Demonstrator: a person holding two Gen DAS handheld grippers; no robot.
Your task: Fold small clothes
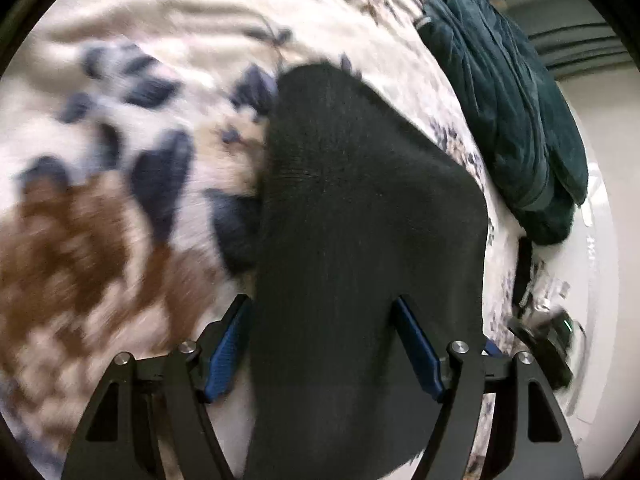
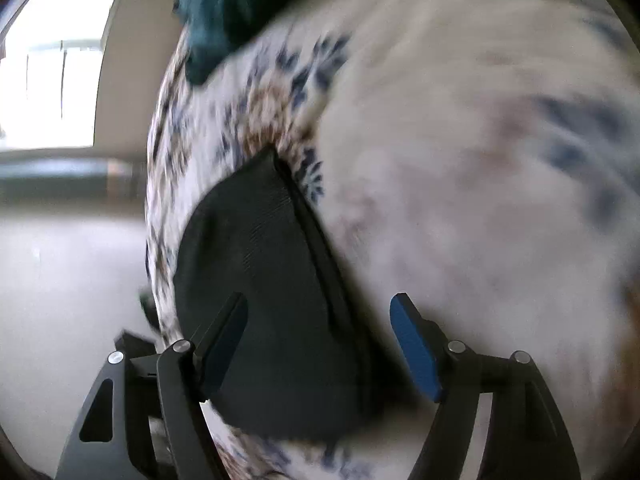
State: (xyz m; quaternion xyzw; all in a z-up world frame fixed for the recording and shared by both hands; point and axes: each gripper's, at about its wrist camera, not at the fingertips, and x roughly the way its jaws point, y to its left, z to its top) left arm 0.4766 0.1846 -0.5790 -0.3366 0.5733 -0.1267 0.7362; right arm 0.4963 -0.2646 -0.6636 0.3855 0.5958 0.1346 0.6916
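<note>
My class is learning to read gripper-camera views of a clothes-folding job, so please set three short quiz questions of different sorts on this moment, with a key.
1. True or false: the right gripper is clamped tight on the black garment.
2. What lies at the far edge of the floral bedspread in the left wrist view? A) dark teal cloth B) a red pillow C) stacked books
3. What colour are the pads on the left gripper?

Key: 1 false, its jaws stand apart; 2 A; 3 blue.
</note>
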